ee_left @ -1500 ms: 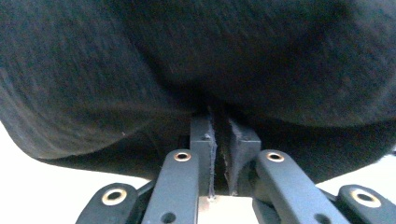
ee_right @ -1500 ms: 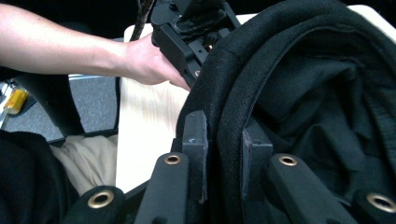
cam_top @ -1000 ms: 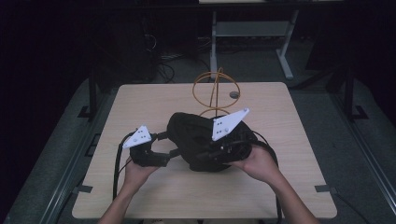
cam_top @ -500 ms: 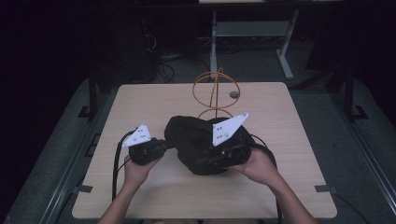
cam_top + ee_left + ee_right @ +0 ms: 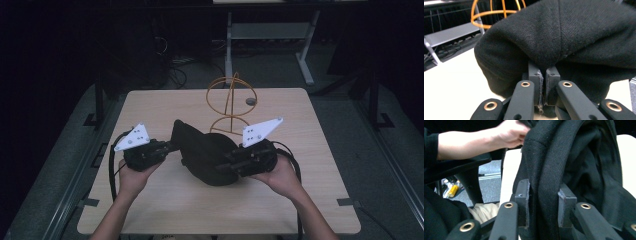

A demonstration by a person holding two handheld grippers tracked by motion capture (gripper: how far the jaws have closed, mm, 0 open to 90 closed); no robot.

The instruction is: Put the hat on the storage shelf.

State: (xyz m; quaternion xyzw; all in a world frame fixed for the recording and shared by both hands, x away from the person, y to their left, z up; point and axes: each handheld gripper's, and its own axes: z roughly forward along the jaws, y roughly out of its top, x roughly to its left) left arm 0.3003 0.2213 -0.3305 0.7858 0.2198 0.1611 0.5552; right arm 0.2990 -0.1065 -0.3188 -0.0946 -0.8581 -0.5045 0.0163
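The one table (image 5: 165,210) carries one black hat (image 5: 205,155) near its middle, a little toward the near edge, and one orange wire stand (image 5: 231,102) toward the far edge with a small dark disc (image 5: 250,101) just beside it. The hat hangs between the two grippers, its left end raised.

From above, the left gripper (image 5: 167,148) meets the hat's left end and the right gripper (image 5: 227,165) its right side, but the jaws are lost against the dark cloth. The left gripper view settles it: the left gripper (image 5: 543,83) is pinched tight on a fold of the hat (image 5: 564,32), pads nearly together, with the stand (image 5: 486,15) behind. In the right gripper view the right gripper (image 5: 544,205) has just been opening; a thick fold of the hat (image 5: 564,165) stands between its narrowly parted jaws, touching the left pad, with a slight gap at the right. That view also shows the person's other hand (image 5: 510,133) at the hat's far end.
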